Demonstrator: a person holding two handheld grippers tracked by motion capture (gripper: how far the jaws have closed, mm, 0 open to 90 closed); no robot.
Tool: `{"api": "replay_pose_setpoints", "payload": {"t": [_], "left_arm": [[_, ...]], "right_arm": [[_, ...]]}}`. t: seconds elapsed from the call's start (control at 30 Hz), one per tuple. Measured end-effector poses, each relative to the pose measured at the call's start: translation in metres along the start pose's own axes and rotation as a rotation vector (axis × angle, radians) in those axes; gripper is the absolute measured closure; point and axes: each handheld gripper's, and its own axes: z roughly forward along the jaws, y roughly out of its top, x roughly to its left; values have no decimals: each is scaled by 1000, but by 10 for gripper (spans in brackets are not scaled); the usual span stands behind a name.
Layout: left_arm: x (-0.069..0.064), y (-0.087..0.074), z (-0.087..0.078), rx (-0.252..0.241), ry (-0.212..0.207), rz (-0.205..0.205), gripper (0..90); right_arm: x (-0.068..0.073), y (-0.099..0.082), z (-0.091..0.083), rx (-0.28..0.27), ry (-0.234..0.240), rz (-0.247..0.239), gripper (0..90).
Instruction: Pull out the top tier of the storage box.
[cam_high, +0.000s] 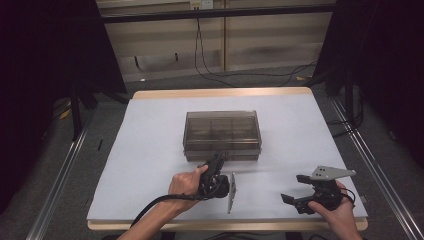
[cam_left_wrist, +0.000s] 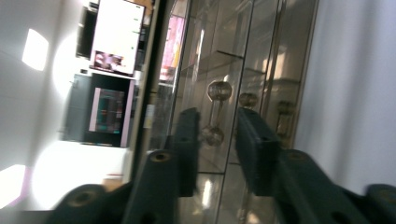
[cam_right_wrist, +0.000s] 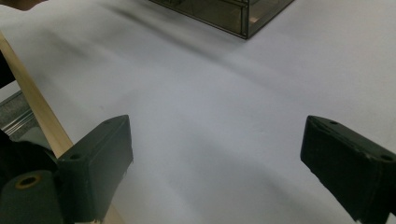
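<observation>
The box (cam_high: 222, 135), a smoky see-through case with a divided interior, is sitting at the middle of the surface (cam_high: 150, 150), its long front facing the person. The left gripper (cam_high: 216, 161) is reaching up to the near front wall of the box, rolled onto its side, so that its grey plate is standing on edge just right of the hand. In the left gripper view the fingers (cam_left_wrist: 189, 144) are standing narrowly apart, and a small round knob (cam_left_wrist: 219, 89) on the box front is showing in the gap beyond their tips; whether the pads are touching it cannot be told, since the picture is blurred. The sideways roll is judged to be lining the fingers up across the knob so that they can pinch it, probably to open the front or the lid. The right gripper (cam_high: 294, 190) is resting in the hand at the near right of the surface, well apart from the box, its fingers (cam_right_wrist: 100, 158) spread wide over bare white covering and holding nothing; it is judged to be waiting clear so as not to obstruct the left. The box corner (cam_right_wrist: 245, 18) is lying far off in the right gripper view. No brand, label or legible writing is showing on the box or the grippers.
</observation>
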Motion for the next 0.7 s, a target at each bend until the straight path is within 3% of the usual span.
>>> {"api": "replay_pose_setpoints", "payload": {"t": [0.17,0.23,0.33,0.4,0.43,0.7], "left_arm": [[16,-2,-3,-47,-111,-154,594],[22,-4,-2,-68,-198,-213,561],[31,-8,-1,-90,-308,-276,550],[38,-10,-1,-87,-362,-286,521],[39,-11,0,-116,-397,-350,520],[52,-18,1,-176,-566,-487,464]], "right_arm": [[0,0,0,0,1,5,93],[0,0,0,0,2,-2,93],[0,0,0,1,2,5,93],[0,0,0,1,3,3,93],[0,0,0,1,3,2,93],[0,0,1,2,3,4,93]]}}
